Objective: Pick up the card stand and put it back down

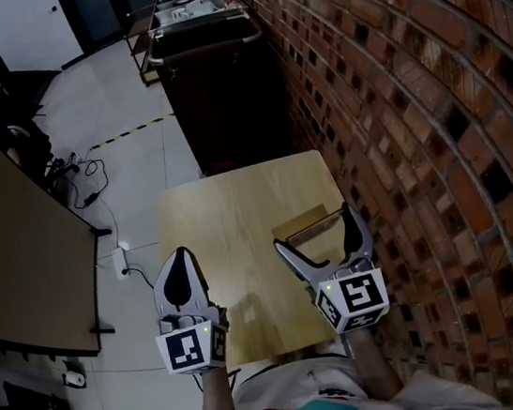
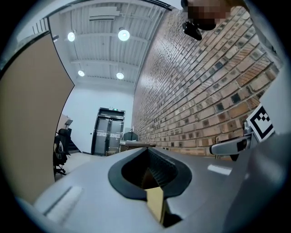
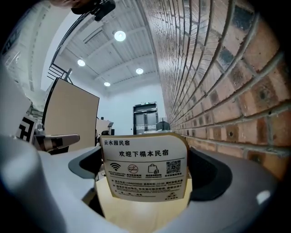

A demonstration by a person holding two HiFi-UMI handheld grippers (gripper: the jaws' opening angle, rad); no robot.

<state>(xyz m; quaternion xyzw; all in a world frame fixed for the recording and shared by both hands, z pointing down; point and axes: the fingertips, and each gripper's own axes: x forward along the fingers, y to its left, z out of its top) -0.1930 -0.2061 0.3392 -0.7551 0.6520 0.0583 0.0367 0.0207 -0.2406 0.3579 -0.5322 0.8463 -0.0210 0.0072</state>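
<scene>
Tongs, head view: the left tongs (image 1: 182, 257) hang narrow and empty over the near-left edge of the surface (image 1: 229, 213). The right tongs (image 1: 317, 228) are spread wide across the card stand (image 1: 303, 227), which sits at the surface's right side, near the brick wall (image 1: 398, 132).

Left gripper view: jaws almost together, nothing between them.

Right gripper view: the printed card stands upright between the jaws, its side edges seemingly against both pads — whether its base is clear of the surface I cannot tell.

Risk: a hold on thin edges lets the stand swivel or slip. A tilted set-down would tip it — possibly off the nearby edge.
</scene>
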